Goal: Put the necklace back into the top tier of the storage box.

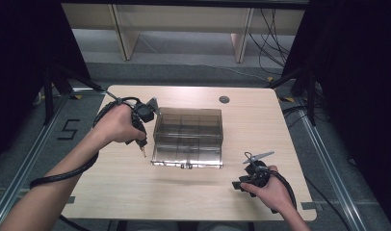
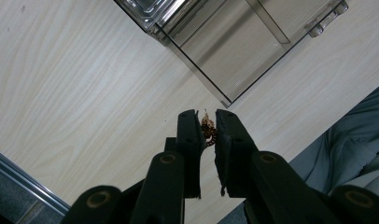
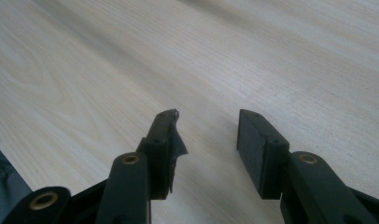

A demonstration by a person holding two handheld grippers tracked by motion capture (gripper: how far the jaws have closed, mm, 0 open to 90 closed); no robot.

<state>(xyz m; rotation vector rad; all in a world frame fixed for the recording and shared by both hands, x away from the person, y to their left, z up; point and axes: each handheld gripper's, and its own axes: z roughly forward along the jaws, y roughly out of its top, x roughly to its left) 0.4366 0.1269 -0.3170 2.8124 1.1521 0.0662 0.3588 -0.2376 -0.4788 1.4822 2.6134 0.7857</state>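
Pinching a tiny brown trinket (image 2: 207, 129), left tongs (image 2: 207, 126) beside clear box (image 1: 188, 137); looks light, fragile. Right tongs (image 3: 208, 128) spread, empty.

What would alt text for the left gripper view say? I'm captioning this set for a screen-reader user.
The left gripper pinches a small brownish coiled object between its black jaws above a pale wooden table. A corner of a clear plastic compartment box lies just beyond, at the top.
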